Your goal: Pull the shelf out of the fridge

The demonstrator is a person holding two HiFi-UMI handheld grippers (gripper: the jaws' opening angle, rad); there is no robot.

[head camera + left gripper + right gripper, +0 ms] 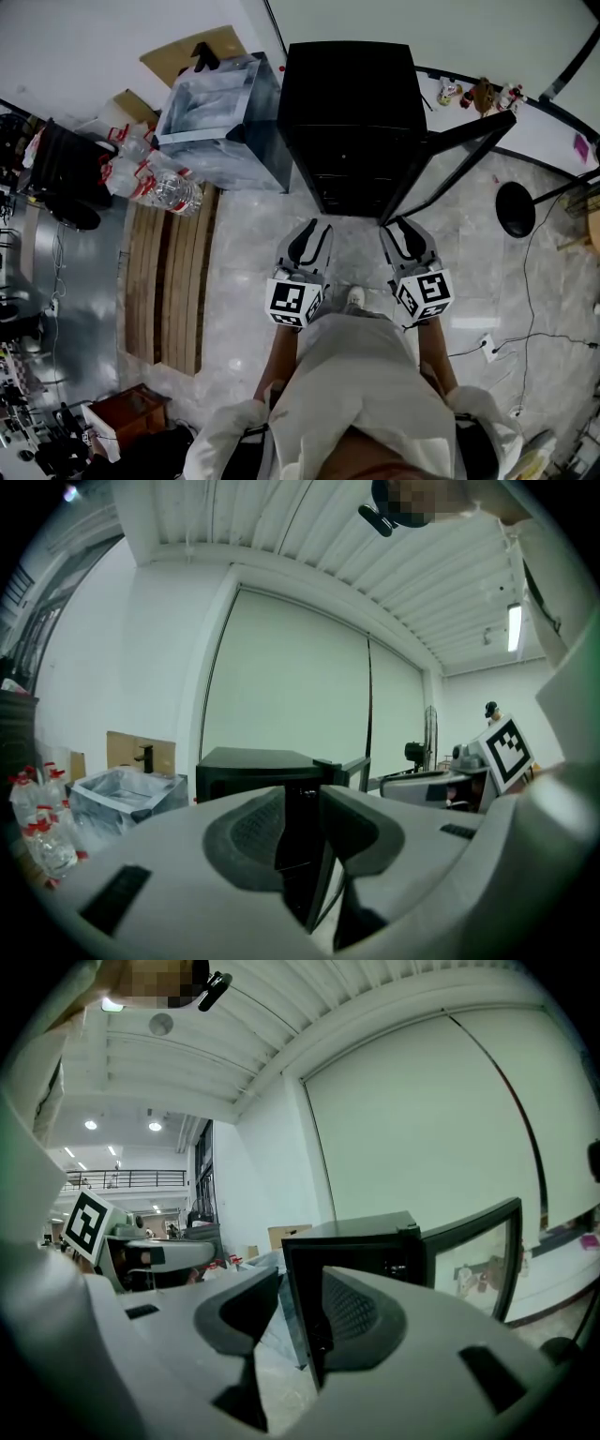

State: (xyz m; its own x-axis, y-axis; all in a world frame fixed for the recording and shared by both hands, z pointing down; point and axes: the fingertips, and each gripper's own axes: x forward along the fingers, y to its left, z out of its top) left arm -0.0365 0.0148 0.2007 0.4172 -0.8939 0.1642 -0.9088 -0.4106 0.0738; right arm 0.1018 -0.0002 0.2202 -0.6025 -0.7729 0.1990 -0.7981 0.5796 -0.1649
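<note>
A black mini fridge (352, 122) stands on the pale floor ahead, its glass door (450, 164) swung open to the right. The inside is dark, and I cannot make out the shelf clearly. My left gripper (309, 230) hovers just in front of the opening's left half, and my right gripper (403, 228) is before its right half by the door hinge side. Both are shut with nothing between their jaws and touch nothing. In the left gripper view the fridge (253, 766) shows past the left gripper (300, 808). In the right gripper view the fridge (352, 1241) and door (473, 1260) lie beyond the right gripper (300, 1307).
A clear plastic bin (220, 117) sits against the fridge's left side, with water bottles (155, 183) beside it. Wooden planks (169, 281) lie on the floor at left. A black round stand base (516, 208) and cables (525, 337) are at right.
</note>
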